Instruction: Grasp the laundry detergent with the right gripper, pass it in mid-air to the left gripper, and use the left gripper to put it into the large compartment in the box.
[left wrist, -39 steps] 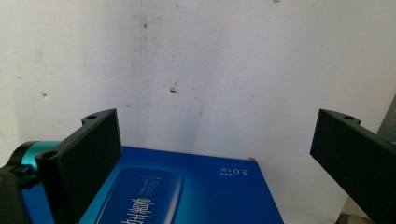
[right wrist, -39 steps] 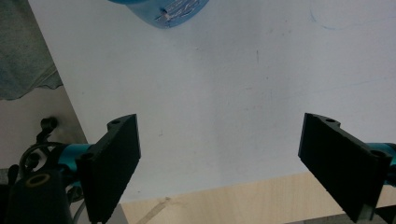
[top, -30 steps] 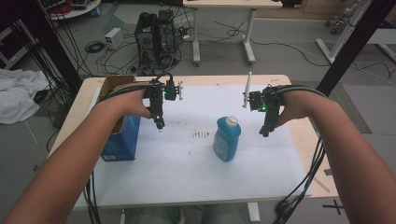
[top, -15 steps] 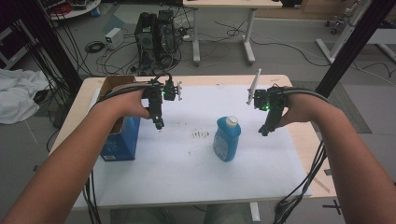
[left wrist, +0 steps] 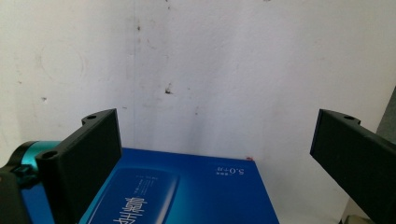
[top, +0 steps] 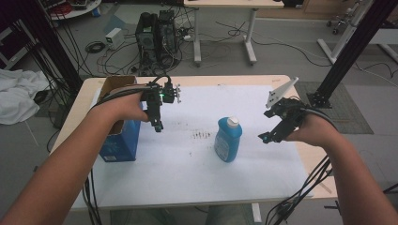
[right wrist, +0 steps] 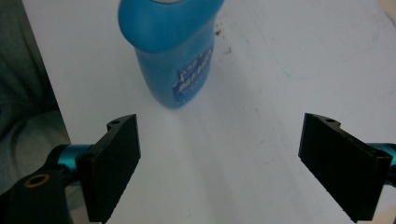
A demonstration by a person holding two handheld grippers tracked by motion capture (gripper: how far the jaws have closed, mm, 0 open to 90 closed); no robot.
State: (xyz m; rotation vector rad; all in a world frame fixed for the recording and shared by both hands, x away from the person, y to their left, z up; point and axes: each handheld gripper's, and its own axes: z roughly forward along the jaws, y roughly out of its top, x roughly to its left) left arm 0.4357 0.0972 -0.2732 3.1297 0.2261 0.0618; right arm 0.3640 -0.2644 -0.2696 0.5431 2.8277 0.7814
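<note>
Your tabletop carries a white sheet marked with small dark specks near its middle, with pale wood showing along its edges. Your bottle is blue with a white cap. Your box at the left edge is blue with pale print. Both grippers' jaws are black.

In the right gripper view the blue bottle is cut off by the top edge, so its cap is out of frame, and its label print is too blurred to read. In the left gripper view the blue box runs off the bottom edge and its lower left part sits behind the near jaw. In the high view the dark specks at centre are too small to identify.
</note>
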